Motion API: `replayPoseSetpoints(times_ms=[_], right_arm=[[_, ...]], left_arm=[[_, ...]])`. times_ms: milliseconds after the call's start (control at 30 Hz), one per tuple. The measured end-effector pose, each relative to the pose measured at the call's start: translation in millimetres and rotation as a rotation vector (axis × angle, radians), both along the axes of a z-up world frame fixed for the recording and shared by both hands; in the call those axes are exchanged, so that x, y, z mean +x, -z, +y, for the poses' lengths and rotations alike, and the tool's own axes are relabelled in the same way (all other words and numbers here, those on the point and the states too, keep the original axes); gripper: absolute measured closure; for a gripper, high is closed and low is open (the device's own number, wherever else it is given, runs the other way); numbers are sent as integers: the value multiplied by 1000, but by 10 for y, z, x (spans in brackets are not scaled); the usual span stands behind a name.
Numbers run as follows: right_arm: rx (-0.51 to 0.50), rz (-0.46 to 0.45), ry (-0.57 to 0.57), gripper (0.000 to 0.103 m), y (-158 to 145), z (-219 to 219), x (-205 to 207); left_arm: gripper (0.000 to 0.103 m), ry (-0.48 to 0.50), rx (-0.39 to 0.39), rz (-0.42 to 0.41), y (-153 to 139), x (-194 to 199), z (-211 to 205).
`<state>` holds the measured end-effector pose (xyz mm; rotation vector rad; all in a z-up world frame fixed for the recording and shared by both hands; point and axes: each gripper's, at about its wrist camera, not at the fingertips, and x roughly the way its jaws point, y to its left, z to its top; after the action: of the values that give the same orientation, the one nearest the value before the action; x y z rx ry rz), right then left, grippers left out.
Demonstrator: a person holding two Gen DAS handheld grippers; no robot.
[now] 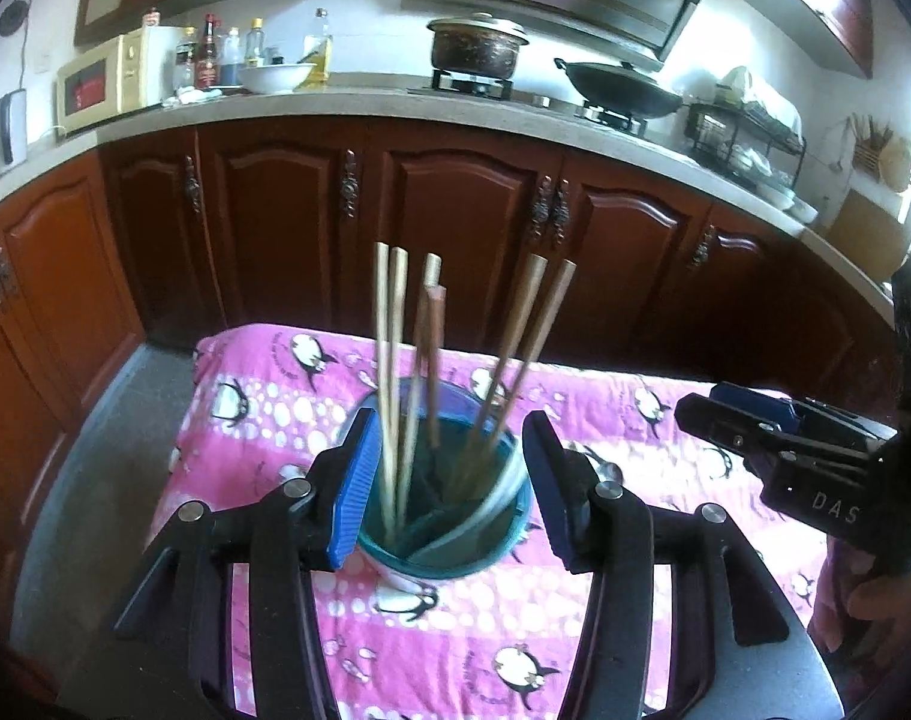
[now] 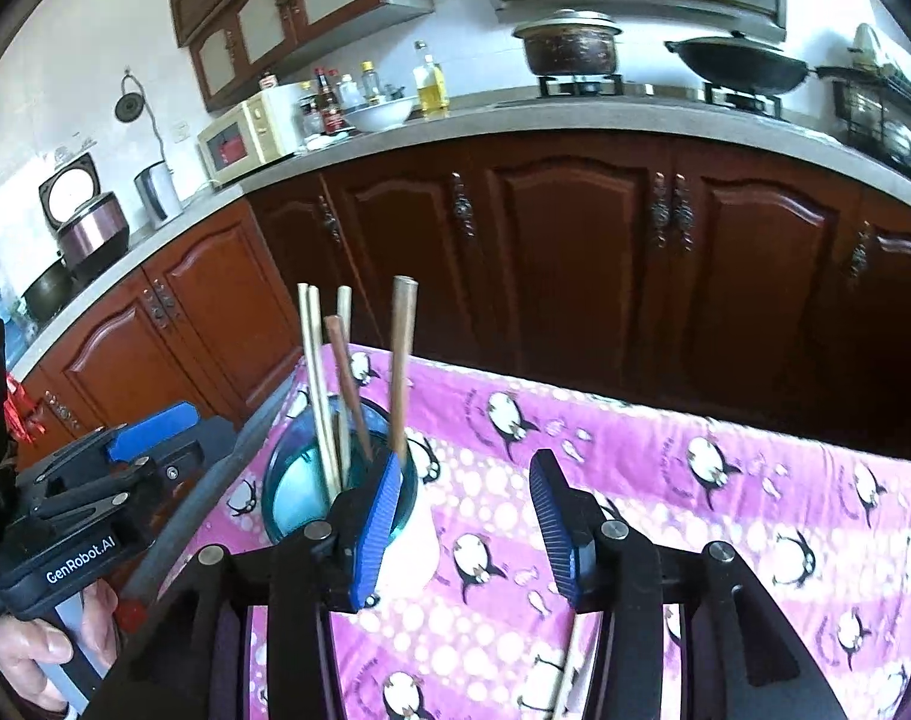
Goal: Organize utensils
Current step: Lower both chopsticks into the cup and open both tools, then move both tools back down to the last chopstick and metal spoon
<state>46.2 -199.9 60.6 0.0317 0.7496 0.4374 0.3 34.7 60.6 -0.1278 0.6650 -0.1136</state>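
Left gripper (image 1: pixel 449 483): jaws apart, flanking cup (image 1: pixel 443 540) (steadying position).
Right gripper (image 2: pixel 467 519): apart, empty, beside chopsticks (image 2: pixel 335 396).

Desk (image 1: pixel 812 669): dark grey top, bare along the near and left edges, standing on a grey tiled floor (image 1: pixel 95 480) before brown kitchen cabinets.

Cover: pink cloth (image 1: pixel 455 648) printed with penguins and white dots, spread over most of the desk and hanging over the far edge.

On the cloth:
- One round utensil holder (image 1: pixel 455 540), teal rim, white outside, divided inside into compartments; upright, near the left part of the cloth.
- One loose chopstick (image 2: pixel 566 669), pale wood, lying flat at the near edge, to the right of the holder and apart from it; partly hidden.
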Motion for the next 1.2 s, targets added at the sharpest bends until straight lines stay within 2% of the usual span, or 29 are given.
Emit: replayPoseSetpoints(times_ms=[400,700,1000,1200], right_arm=[[-15,60,128,59,209,-688,-171],[-16,97,170,59,368,-872,-260],[-18,133,164,59,532,-971,-221],[-38,211,111,59,916,-978,49]], left_arm=[[54,55,-5,13,46,-105,-279],[54,90,2,25,98,-130,-512],[54,162,0,50,198,-153,-834],[54,191,-7,106,393,-152,-929]])
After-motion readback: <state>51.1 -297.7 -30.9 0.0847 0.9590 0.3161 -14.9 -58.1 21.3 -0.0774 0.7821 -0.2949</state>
